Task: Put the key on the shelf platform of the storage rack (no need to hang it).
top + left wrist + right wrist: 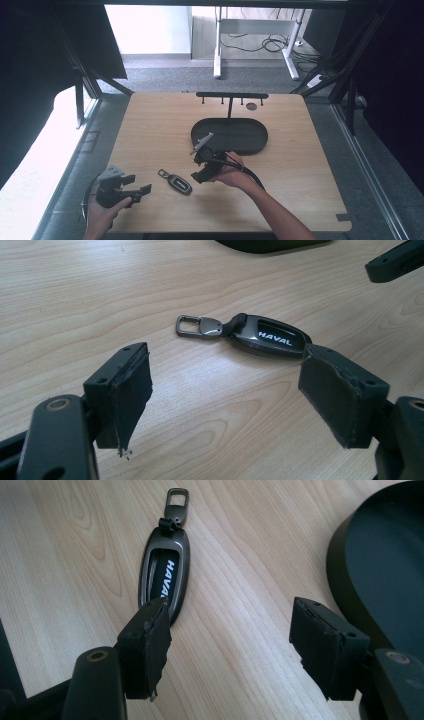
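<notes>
Wooden desk (300,150) carries a dark oval tray (252,145) and a key fob (179,182) lying flat near the front edge; left gripper (137,187) sits just left of it, jaws wide apart; right gripper (201,167) hovers beside it, jaws spread, holding nothing.

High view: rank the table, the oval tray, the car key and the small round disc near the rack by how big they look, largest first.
1. Table
2. Oval tray
3. Car key, metal loop included
4. Round disc

The disc sits farther from the camera than the key, which shrinks it a little, but the gap in size looks clear enough to rank.
</notes>
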Tool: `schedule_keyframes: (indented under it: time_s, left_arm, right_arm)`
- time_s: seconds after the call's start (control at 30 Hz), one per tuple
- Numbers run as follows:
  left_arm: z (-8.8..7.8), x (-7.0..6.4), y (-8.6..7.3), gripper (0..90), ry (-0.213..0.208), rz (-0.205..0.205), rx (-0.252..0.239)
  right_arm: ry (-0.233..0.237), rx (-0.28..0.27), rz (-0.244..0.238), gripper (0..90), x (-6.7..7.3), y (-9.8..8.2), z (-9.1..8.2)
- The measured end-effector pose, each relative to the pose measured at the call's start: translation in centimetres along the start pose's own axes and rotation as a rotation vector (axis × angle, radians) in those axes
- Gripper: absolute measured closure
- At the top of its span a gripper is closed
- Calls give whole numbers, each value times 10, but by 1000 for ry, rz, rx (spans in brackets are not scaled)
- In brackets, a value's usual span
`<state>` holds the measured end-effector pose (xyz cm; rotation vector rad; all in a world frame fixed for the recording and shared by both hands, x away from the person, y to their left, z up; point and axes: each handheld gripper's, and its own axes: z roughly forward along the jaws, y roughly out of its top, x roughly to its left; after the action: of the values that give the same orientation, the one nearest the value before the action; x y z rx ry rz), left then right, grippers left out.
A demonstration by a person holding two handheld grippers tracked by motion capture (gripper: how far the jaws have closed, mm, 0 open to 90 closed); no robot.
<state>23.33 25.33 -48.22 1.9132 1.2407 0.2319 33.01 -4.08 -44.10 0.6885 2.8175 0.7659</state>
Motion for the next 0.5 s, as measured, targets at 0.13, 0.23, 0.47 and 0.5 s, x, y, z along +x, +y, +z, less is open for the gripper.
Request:
schedule_keyframes:
  time_s: [0.13,0.23,0.47,0.5]
  left_arm:
    - [1,0,0,215,2,2,4]
    - [1,0,0,215,2,1,2]
    - [0,0,0,215,2,3,4]
    - [1,0,0,215,2,2,3]
  right_arm:
    - [11,11,-8,328,3,4,7]
    - [15,22,-12,328,6,7,13]
    - [29,43,-22,328,12,13,26]
    - [31,44,-22,328,13,14,27]
